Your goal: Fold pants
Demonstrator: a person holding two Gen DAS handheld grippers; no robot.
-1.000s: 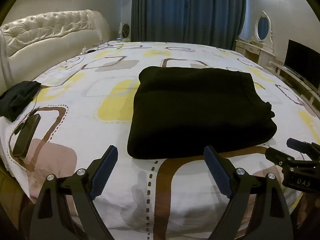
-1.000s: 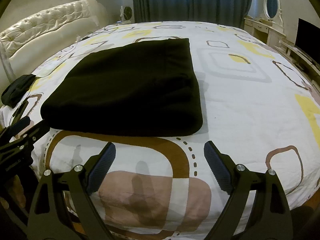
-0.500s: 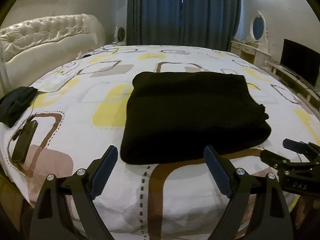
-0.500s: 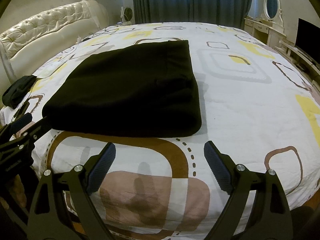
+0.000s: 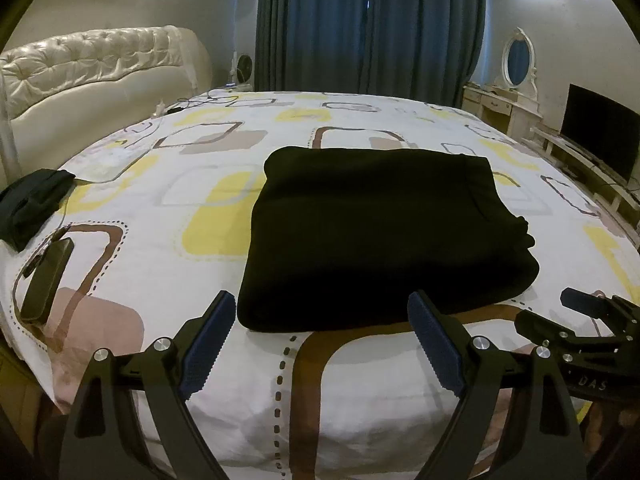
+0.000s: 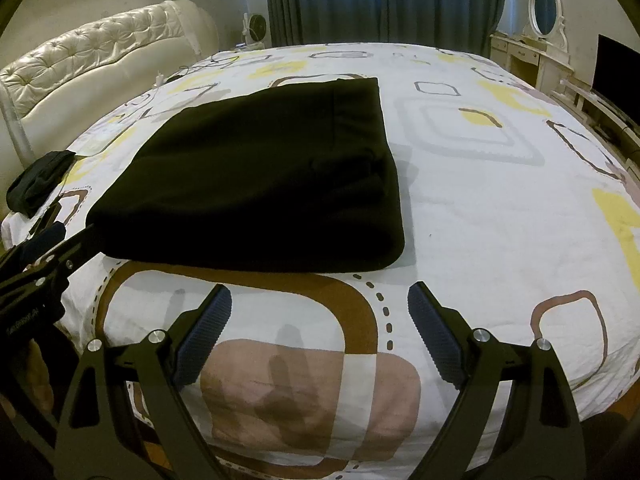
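Black pants (image 5: pixel 380 236) lie folded in a thick rectangle at the frame's centre on the patterned bed (image 5: pixel 168 216). Both the left gripper (image 5: pixel 318 340) and the right gripper (image 6: pixel 320 332) hover at the lower edge, jaws wide apart, holding nothing. A phone (image 5: pixel 46 280) and dark cloth (image 5: pixel 32 204) sit far left.

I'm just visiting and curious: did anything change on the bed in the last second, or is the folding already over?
Very little. The left gripper drew back slightly and tilted up, so more of the room shows above the bed in its view. Nothing was gripped or released. The folded black pants lie in the same spot on the bedspread, and the right gripper stays open and empty, as does the left.
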